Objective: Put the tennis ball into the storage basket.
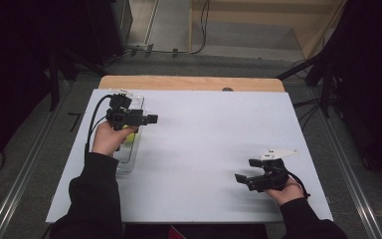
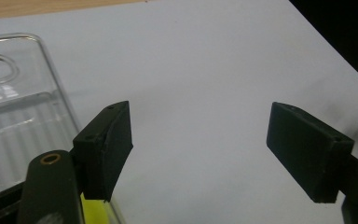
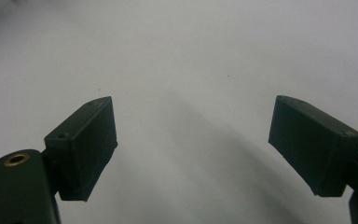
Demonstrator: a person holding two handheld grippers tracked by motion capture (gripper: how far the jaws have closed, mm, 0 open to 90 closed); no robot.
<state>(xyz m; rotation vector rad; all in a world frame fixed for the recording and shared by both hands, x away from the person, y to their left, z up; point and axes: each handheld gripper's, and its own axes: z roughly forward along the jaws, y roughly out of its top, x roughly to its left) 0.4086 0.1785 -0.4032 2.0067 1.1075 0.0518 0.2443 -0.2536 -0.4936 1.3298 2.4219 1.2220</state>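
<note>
My left gripper (image 1: 150, 119) is held above the left side of the white sheet (image 1: 204, 144), over a clear plastic tray (image 1: 128, 155). In the left gripper view, my left gripper (image 2: 200, 149) stands open with nothing between its pads, and the clear tray (image 2: 14, 112) lies to its left. A small yellow-green object (image 1: 129, 136) sits in the tray under the hand; a corner of the yellow-green object (image 2: 95, 211) peeks out below the left jaw. My right gripper (image 1: 244, 170) rests low at the right front, pointing left. In its own view my right gripper (image 3: 193, 149) is open over bare sheet.
The wooden table edge (image 1: 189, 82) shows beyond the sheet's far side. Dark stands and cables (image 1: 323, 74) flank the table on both sides. The person's sleeves (image 1: 92, 199) come in from the bottom.
</note>
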